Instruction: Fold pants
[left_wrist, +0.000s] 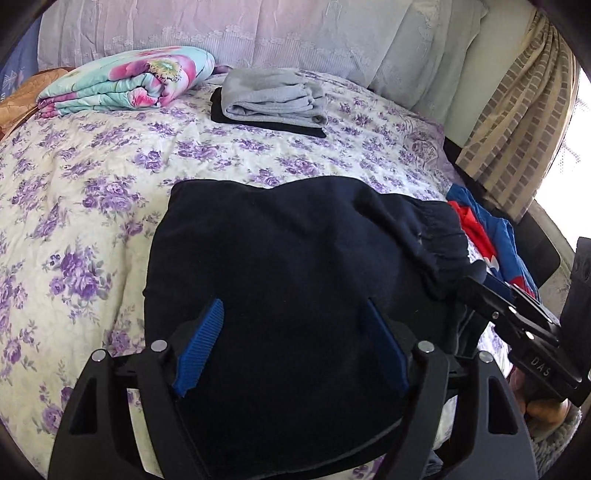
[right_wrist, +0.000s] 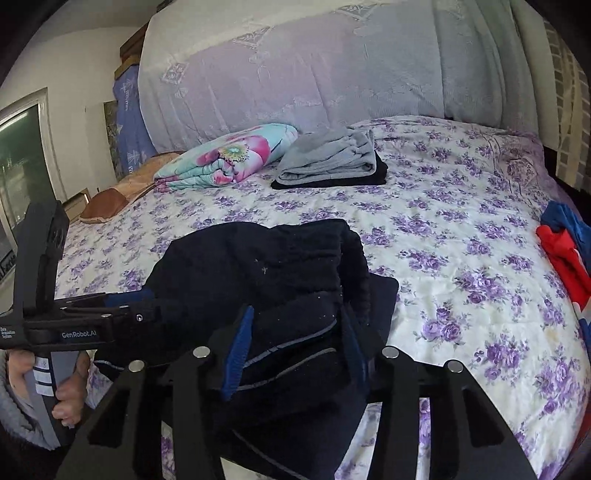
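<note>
1. Navy pants (left_wrist: 288, 266), folded into a thick bundle, are lying near the front edge of a bed covered by a purple-flowered bedspread (left_wrist: 110, 177).
2. The left gripper (left_wrist: 291, 347) is hovering over the flat near part of the pants, its blue pads spread wide and pressing on nothing.
3. The right gripper (right_wrist: 295, 354) is straddling the folded layers at the bundle's right end; its jaws are standing partly apart, and, with dark cloth against dark pads, it cannot be told whether they are pinching the fabric.
4. A hand (right_wrist: 70, 391) is gripping the left tool's handle at the lower left of the right wrist view.
5. Farther back, a grey folded garment (left_wrist: 277, 98) is sitting on top of a black folded garment (left_wrist: 236, 116), beside a folded floral quilt (left_wrist: 125, 85).
6. A red-and-blue garment (right_wrist: 565, 251) is lying crumpled at the bed's right edge, just beside the waistband end.
7. A pale lace cover (right_wrist: 332, 74) is draping the headboard side, and a checked curtain (left_wrist: 517, 122) is hanging at right.
</note>
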